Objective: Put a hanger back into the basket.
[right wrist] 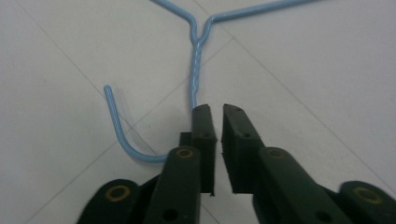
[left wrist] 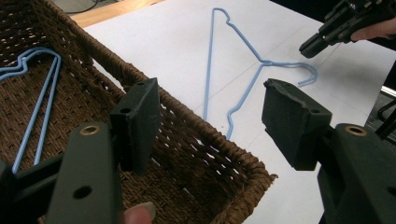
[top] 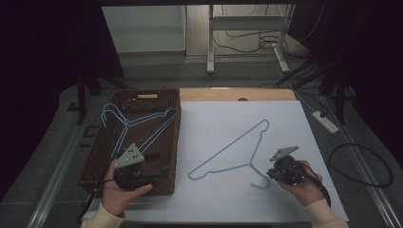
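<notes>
The right gripper [right wrist: 214,109] sits nearest the lens in its own view, its jaws parted by a narrow slit just at the hanger [right wrist: 196,60], where the twisted neck runs into the hook. No wire can be seen inside the slit; the neck seems to pass under the left jaw tip, so whether the pads touch it cannot be told. The hanger lies flat on the white sheet [top: 285,118], to the right of the basket [top: 177,142], its hook toward the person and its triangle pointing away. In the high view the right gripper [top: 272,175] is just beside the hook. The left gripper [left wrist: 210,126] hovers over the near right corner of the basket with its jaws wide apart and nothing between them. Two more hangers [top: 138,121] already lie in the basket.

The step in hand looks like a hold on the hanger at its neck, either being let go or not yet made. To move it into the basket, the right jaws would need to straddle the neck squarely, close firmly, then lift without letting the thin wire swing.
</notes>
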### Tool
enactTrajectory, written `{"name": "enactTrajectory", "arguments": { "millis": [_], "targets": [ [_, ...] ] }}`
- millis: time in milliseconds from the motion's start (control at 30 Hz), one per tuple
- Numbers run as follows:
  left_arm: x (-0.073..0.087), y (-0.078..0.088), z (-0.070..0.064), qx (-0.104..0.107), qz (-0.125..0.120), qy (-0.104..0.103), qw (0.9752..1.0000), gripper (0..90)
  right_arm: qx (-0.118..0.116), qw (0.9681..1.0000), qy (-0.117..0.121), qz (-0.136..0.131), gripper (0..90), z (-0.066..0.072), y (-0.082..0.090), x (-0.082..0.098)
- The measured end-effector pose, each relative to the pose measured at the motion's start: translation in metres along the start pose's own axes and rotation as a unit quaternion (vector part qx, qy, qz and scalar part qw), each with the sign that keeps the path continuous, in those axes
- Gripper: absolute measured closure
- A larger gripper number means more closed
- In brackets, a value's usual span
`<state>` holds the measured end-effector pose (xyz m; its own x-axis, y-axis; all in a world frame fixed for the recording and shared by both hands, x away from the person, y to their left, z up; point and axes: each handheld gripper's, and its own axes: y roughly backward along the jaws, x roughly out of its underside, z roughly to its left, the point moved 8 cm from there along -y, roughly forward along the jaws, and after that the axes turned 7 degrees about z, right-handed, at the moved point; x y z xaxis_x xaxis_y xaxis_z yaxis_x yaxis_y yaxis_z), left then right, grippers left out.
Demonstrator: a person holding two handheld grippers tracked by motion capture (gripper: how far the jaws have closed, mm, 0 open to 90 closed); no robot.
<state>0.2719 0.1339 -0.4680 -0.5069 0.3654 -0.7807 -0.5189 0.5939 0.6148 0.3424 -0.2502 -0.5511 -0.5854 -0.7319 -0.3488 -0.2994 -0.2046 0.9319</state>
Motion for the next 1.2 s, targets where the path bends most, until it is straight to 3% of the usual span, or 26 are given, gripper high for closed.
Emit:
{"name": "enactTrajectory", "arguments": {
  "millis": [100,200,333,467,733,900,1033,1200],
  "targets": [
    [0.000,0.000,-0.001,0.000,0.000,-0.003,1.0000,36.9,-0.009,0.9997,-0.020,-0.010,59.1,-0.002,0.001,-0.005],
    [-0.001,0.001,-0.002,0.000,-0.001,-0.003,1.0000,36.9,-0.012,0.9995,-0.030,-0.002,51.2,-0.003,0.001,-0.007],
    [-0.001,0.000,-0.002,0.001,-0.002,-0.006,1.0000,36.8,-0.009,0.9996,-0.025,0.010,47.6,-0.002,0.002,-0.012],
    [-0.001,-0.001,-0.003,0.002,0.000,-0.008,1.0000,36.7,-0.024,0.9988,-0.021,0.038,47.0,-0.003,-0.005,-0.019],
    [-0.001,0.000,-0.004,0.002,-0.001,-0.010,1.0000,36.7,-0.038,0.9948,-0.002,0.095,53.5,0.003,-0.022,-0.020],
    [-0.001,-0.002,-0.007,0.003,0.002,-0.013,0.9999,36.8,-0.036,0.9929,0.010,0.113,62.7,0.006,-0.025,-0.017],
    [-0.003,-0.003,-0.010,0.005,0.000,-0.016,0.9999,36.8,-0.041,0.9910,0.019,0.126,76.5,0.009,-0.024,-0.017],
    [-0.003,-0.004,-0.012,0.007,0.001,-0.017,0.9998,36.9,-0.042,0.9859,0.040,0.157,85.7,0.013,-0.026,-0.021]
  ]
}}
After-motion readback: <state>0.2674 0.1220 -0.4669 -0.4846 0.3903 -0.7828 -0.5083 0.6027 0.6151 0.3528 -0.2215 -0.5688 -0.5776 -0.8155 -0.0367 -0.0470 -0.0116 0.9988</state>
